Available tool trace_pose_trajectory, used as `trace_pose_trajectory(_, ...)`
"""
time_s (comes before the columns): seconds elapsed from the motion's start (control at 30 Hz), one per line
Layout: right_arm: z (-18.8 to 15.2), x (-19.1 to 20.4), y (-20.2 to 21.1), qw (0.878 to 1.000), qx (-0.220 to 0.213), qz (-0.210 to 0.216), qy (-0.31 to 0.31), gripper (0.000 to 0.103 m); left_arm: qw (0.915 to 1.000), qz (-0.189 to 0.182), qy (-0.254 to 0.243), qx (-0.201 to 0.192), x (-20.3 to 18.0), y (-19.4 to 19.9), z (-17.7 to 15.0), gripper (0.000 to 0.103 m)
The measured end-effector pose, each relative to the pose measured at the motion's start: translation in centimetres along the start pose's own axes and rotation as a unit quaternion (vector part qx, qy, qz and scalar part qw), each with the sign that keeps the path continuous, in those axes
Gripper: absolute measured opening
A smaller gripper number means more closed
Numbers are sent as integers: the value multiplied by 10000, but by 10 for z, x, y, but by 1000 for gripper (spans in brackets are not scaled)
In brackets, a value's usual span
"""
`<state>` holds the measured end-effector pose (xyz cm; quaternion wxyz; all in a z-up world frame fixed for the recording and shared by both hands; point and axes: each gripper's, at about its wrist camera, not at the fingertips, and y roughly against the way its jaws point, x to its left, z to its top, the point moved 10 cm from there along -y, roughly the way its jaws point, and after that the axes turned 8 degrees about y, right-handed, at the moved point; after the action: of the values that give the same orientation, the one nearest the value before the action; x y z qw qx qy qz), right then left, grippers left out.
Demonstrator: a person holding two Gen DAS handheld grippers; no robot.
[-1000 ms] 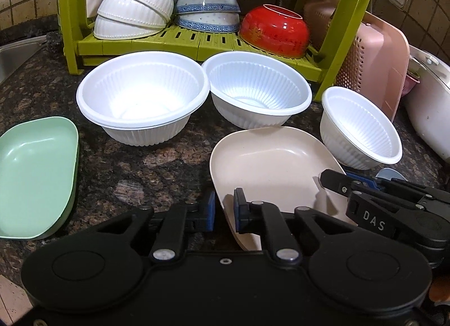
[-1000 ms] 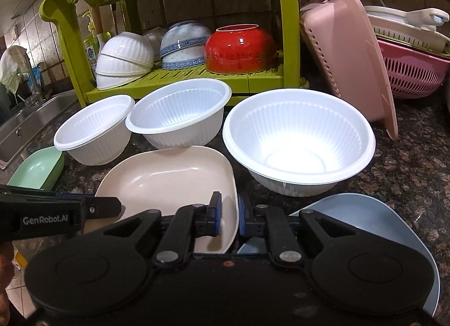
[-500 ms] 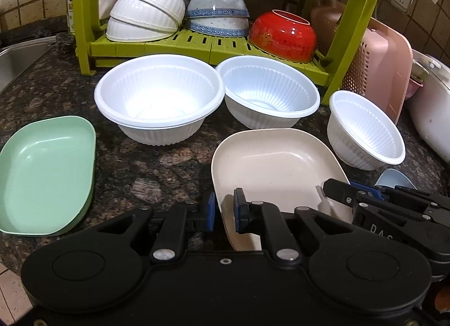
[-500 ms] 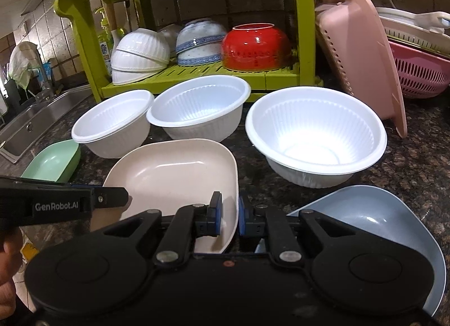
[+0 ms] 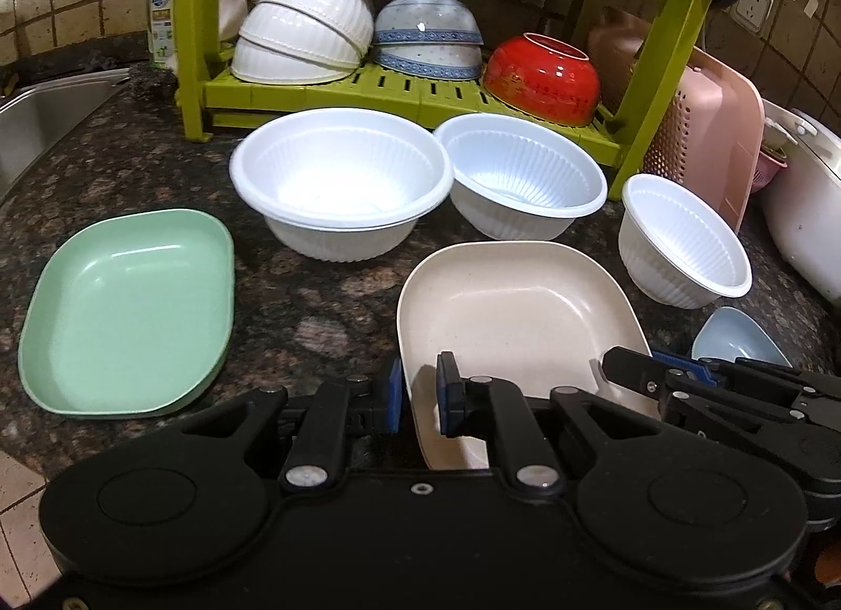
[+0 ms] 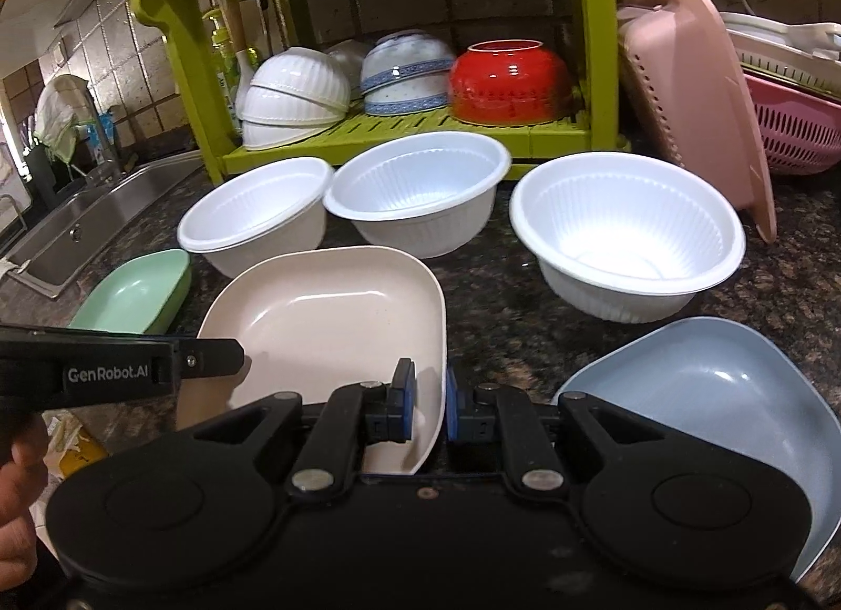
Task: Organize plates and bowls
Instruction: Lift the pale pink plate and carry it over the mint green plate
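A beige plate [image 5: 515,315] is held between both grippers above the dark granite counter [image 5: 315,305]. My left gripper [image 5: 419,394] is shut on its near left rim. My right gripper [image 6: 428,399] is shut on the near right rim of the same beige plate [image 6: 320,315]. A green plate [image 5: 131,310] lies to the left, a blue plate [image 6: 704,399] to the right. Three white ribbed bowls stand behind: a large one [image 5: 341,189], a middle one [image 5: 525,179] and a smaller one [image 5: 683,242].
A lime-green dish rack [image 5: 420,89] at the back holds upturned white, blue-patterned and red bowls. A steel sink [image 5: 42,110] lies at far left. A pink strainer basket [image 5: 704,126] leans on the rack's right. A hand [image 6: 16,478] shows at the lower left.
Both grippers have carried the beige plate leftward, toward the green plate. The bowls, rack and blue plate have slid right in both views. The jaws have stayed as they were.
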<state>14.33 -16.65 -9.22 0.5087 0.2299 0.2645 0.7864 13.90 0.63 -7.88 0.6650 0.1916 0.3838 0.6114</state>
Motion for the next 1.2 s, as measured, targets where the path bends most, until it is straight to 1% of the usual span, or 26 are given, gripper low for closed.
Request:
trace_pose_trajectory(0.2, 3, 22, 6, 9998, -87, 143, 139, 14, 9998, 118, 34, -136, 15, 14, 0, 17)
trace_pose_trajectory(0.4, 8, 44, 11, 9989, -191, 322, 299, 14, 9995, 153, 119, -252, 34, 30, 0, 17)
trace_pose_trajectory(0.53, 15, 62, 13, 9976, -313, 415, 453, 14, 9985, 221, 181, -464, 47, 43, 4, 17)
trace_pose_trajectory(0.57, 15, 62, 13, 9976, -313, 415, 453, 14, 9981, 242, 200, -532, 51, 47, 6, 17)
trace_pose_trajectory(0.67, 21, 79, 13, 9965, -392, 488, 560, 14, 9963, 327, 246, -757, 62, 59, 12, 17)
trace_pose_trajectory(0.8, 30, 99, 6, 9953, -414, 604, 627, 14, 9938, 458, 338, -959, 79, 68, 21, 17)
trace_pose_trajectory(0.97, 38, 123, -6, 9946, -409, 744, 598, 14, 9907, 639, 525, -1080, 105, 72, 31, 17)
trace_pose_trajectory(1.2, 60, 155, -32, 9942, -419, 877, 470, 14, 9849, 896, 779, -1264, 139, 73, 48, 17)
